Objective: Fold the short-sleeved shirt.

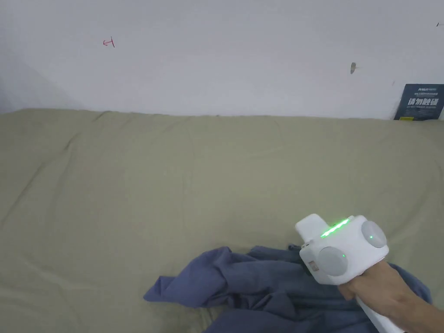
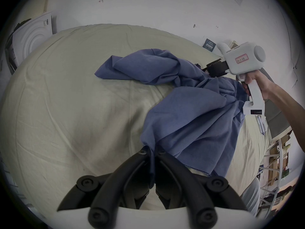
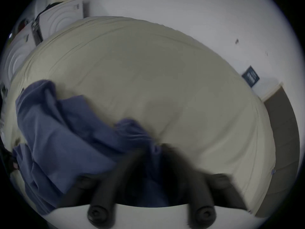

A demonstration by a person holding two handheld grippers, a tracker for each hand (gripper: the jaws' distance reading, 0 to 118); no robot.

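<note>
Blue short-sleeved shirt (image 1: 269,290) lies crumpled at near right part of bed (image 1: 173,182), not yet spread flat. Left tongs (image 2: 152,153) closed tight, pinching edge of cloth. Right tongs (image 3: 153,151) over bunched cloth with fabric between jaws; picture blurred, cannot tell if clamped. Cloth looks thin, light, soft: sags and folds under own weight, little slip. Better to take hold at hem corners or shoulder seams, then pull apart to flatten.
</note>
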